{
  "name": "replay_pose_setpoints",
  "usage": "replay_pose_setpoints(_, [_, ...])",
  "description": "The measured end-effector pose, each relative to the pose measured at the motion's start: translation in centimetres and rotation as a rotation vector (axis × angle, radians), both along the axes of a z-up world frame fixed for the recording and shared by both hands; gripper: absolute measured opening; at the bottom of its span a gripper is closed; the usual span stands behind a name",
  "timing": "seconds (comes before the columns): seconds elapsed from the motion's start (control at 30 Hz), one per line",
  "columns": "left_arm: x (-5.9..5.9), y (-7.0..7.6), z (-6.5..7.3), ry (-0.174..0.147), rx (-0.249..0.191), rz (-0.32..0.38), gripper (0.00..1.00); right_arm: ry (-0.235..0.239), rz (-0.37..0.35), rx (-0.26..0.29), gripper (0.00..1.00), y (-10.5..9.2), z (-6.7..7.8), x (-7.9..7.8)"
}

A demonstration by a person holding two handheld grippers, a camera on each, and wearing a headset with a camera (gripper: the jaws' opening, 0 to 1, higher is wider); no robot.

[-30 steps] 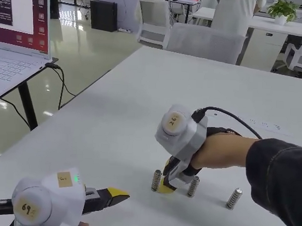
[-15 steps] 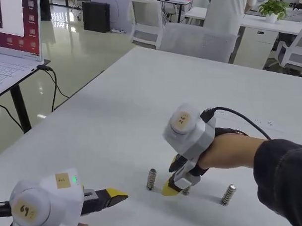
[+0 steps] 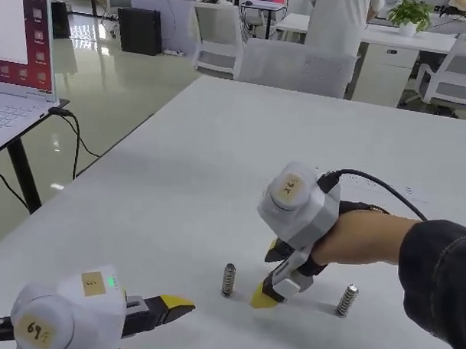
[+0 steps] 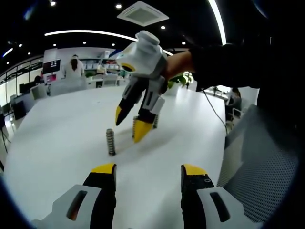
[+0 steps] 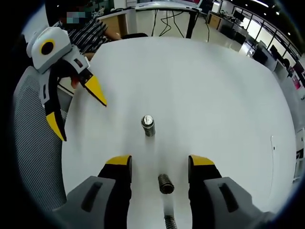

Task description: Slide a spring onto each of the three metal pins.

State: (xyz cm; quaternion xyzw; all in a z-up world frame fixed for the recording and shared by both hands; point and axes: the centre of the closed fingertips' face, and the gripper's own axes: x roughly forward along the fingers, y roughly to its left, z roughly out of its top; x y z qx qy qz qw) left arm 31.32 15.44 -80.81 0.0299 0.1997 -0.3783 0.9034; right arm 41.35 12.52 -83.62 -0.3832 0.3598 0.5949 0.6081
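Three grey coil springs stand in a row, apart from one another; the first spring [image 3: 228, 280] stands upright with a flat pin head at its top; the second spring [image 5: 166, 183] sits between the spread jaws of the right gripper [image 5: 160, 162]; the third spring [image 3: 346, 299] leans slightly.

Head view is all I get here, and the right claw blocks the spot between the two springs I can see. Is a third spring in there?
Observer: Yes. The right gripper view shows a third spring sitting between the jaws of the right claw, which are open and clear of it on both sides.
Operator: And the other claw, is it holding anything?
Observer: No. In the left gripper view the left claw is open with nothing between its jaws.
Operator: Is the spring nearest that one on a pin?
Observer: The right gripper view shows a round metal pin head at the top of the left spring.
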Motion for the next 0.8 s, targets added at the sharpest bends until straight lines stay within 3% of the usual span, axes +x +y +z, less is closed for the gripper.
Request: replay_pose_setpoints(0.8, [-0.1, -0.4, 0.5, -0.005, 0.008, -0.015, 0.49, 0.001, -0.083, 0.068, 0.53, -2.3, 1.2, 0.0])
